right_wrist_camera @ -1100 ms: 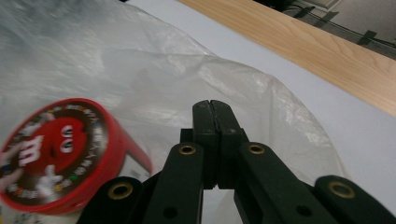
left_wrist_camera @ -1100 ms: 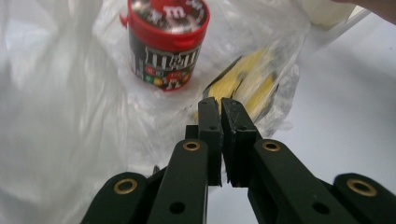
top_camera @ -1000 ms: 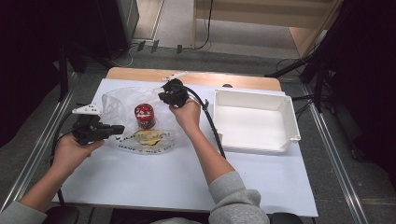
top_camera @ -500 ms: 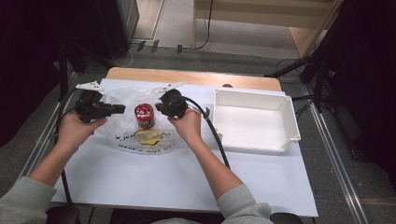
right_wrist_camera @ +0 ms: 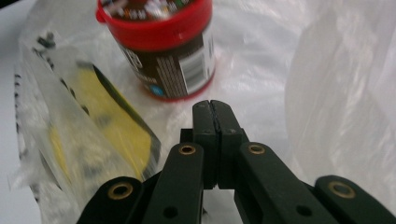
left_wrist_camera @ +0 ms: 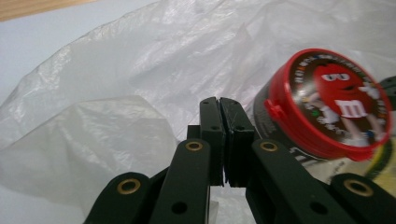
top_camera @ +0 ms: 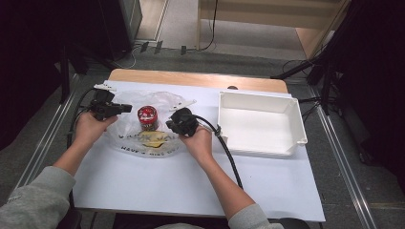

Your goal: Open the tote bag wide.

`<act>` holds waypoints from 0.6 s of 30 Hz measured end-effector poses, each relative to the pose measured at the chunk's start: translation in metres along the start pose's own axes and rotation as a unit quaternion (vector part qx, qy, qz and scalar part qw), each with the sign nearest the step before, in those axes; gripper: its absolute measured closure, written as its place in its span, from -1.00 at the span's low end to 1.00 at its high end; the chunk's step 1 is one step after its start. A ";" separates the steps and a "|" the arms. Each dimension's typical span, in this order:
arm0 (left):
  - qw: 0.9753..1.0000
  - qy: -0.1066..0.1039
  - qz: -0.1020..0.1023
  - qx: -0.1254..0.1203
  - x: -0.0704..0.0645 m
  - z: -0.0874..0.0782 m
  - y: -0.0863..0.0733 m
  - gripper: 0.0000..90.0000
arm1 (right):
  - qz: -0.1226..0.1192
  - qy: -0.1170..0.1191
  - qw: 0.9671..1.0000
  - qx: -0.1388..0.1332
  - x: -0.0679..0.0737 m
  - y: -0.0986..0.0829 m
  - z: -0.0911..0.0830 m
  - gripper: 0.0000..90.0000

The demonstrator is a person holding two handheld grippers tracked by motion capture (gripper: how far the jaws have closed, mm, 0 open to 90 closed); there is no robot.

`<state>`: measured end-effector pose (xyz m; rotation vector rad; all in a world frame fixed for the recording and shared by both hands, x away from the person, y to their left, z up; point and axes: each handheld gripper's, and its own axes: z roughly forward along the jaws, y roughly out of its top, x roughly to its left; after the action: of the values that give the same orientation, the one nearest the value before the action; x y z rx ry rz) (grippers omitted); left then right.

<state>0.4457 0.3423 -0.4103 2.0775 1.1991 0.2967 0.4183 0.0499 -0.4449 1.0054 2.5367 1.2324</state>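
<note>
A round candy tub (top_camera: 148, 117) with a red lid stands upright on a clear plastic bag (top_camera: 143, 140); a yellow packet (top_camera: 155, 141) lies inside the bag in front of it. My left gripper (top_camera: 128, 109) is just left of the tub and points right at it. In the left gripper view the jaws of the left gripper (left_wrist_camera: 219, 105) are shut, over the bag (left_wrist_camera: 116, 93), with the tub (left_wrist_camera: 336, 102) to their right. My right gripper (top_camera: 168, 124) is at the tub's right. It is shut too (right_wrist_camera: 215, 108), tips just short of the tub (right_wrist_camera: 168, 46), the packet (right_wrist_camera: 107, 112) beside them.
A white open bin (top_camera: 296, 119) stands at the right of the white table cover (top_camera: 191, 191), apart from the bag. The right gripper's black cable (top_camera: 229, 152) trails along the forearm between bag and bin. A wooden table edge (top_camera: 200, 78) runs along the back.
The left gripper moved away from the person and then right, up to the tub. The right gripper came from behind the tub toward the person, to the tub's right side.
</note>
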 end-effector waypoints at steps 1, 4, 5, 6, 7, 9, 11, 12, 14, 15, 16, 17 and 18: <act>1.000 0.000 0.000 0.001 0.001 0.003 -0.001 0.98 | 0.004 0.000 1.000 0.002 -0.001 -0.003 0.000 1.00; 1.000 0.004 -0.007 0.000 0.006 0.011 -0.003 0.99 | 0.007 -0.002 1.000 0.009 -0.003 -0.013 0.001 1.00; 1.000 0.004 -0.009 0.000 0.007 0.014 -0.004 0.99 | 0.008 -0.002 1.000 0.009 -0.003 -0.016 0.001 1.00; 1.000 0.006 -0.011 -0.001 0.008 0.017 -0.005 0.99 | 0.011 -0.001 1.000 0.012 -0.004 -0.018 0.002 1.00; 1.000 0.004 -0.010 0.003 0.010 0.020 -0.006 0.99 | 0.010 -0.002 1.000 0.013 -0.004 -0.021 0.002 1.00; 1.000 0.006 -0.012 0.005 0.011 0.025 -0.008 0.99 | 0.009 -0.004 1.000 0.015 -0.004 -0.025 0.001 1.00; 1.000 0.008 -0.013 0.007 0.012 0.029 -0.010 1.00 | 0.008 -0.008 1.000 0.018 -0.005 -0.030 0.001 1.00; 1.000 0.010 -0.011 0.011 0.013 0.031 -0.011 0.99 | 0.009 -0.010 1.000 0.020 -0.007 -0.031 0.001 1.00; 1.000 0.013 -0.010 0.012 0.013 0.033 -0.013 0.99 | 0.014 -0.013 1.000 0.022 -0.010 -0.035 0.000 1.00; 1.000 0.015 -0.009 0.013 0.014 0.034 -0.013 0.99 | 0.015 -0.013 1.000 0.022 -0.011 -0.035 -0.001 1.00; 1.000 0.016 -0.012 0.012 0.015 0.034 -0.014 0.99 | 0.013 -0.014 1.000 0.020 -0.012 -0.036 -0.001 1.00; 1.000 0.017 -0.015 0.011 0.017 0.035 -0.015 0.99 | 0.015 -0.016 1.000 0.021 -0.012 -0.037 -0.003 1.00; 1.000 0.016 -0.017 0.011 0.019 0.034 -0.016 0.99 | 0.014 -0.017 1.000 0.021 -0.013 -0.037 -0.003 1.00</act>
<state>0.4632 0.3471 -0.4486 2.0755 1.2610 0.3039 0.4079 0.0236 -0.4723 1.0647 2.5399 1.1636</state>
